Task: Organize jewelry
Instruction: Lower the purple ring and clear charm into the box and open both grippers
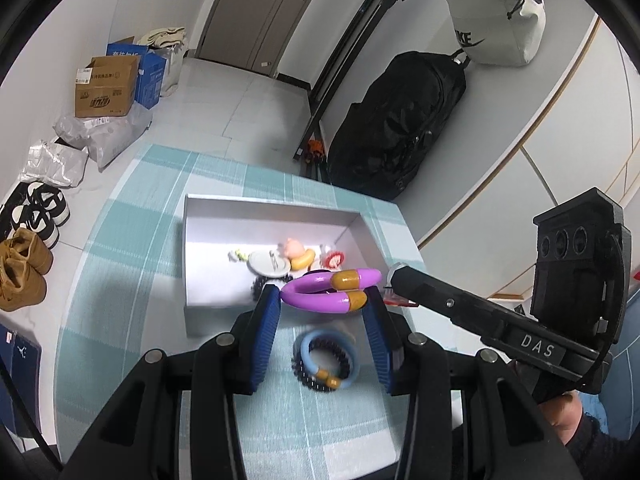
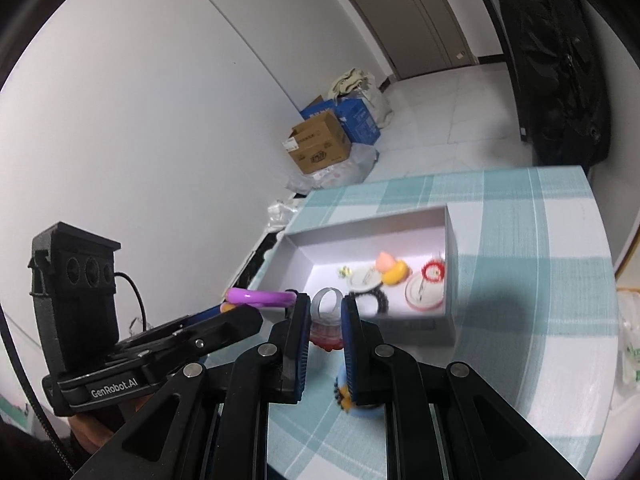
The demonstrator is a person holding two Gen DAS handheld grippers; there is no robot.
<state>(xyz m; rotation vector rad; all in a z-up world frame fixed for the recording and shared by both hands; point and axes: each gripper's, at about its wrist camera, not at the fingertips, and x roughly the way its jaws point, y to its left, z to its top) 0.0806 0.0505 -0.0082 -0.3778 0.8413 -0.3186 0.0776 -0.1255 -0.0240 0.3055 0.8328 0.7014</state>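
Observation:
My left gripper is shut on a purple bracelet with amber segments, held above the checked tablecloth just in front of the grey box. Below it on the cloth lie a light-blue bangle and a black bead bracelet. My right gripper is shut on a clear ring with a red base, near the box's front wall. The left gripper with the purple bracelet shows at its left. Inside the box lie white badges, a pink and yellow charm and a red piece.
The table ends just beyond the box. On the floor past it stand a black backpack, cardboard boxes, plastic bags and shoes. A plastic bag lies at the table's right edge.

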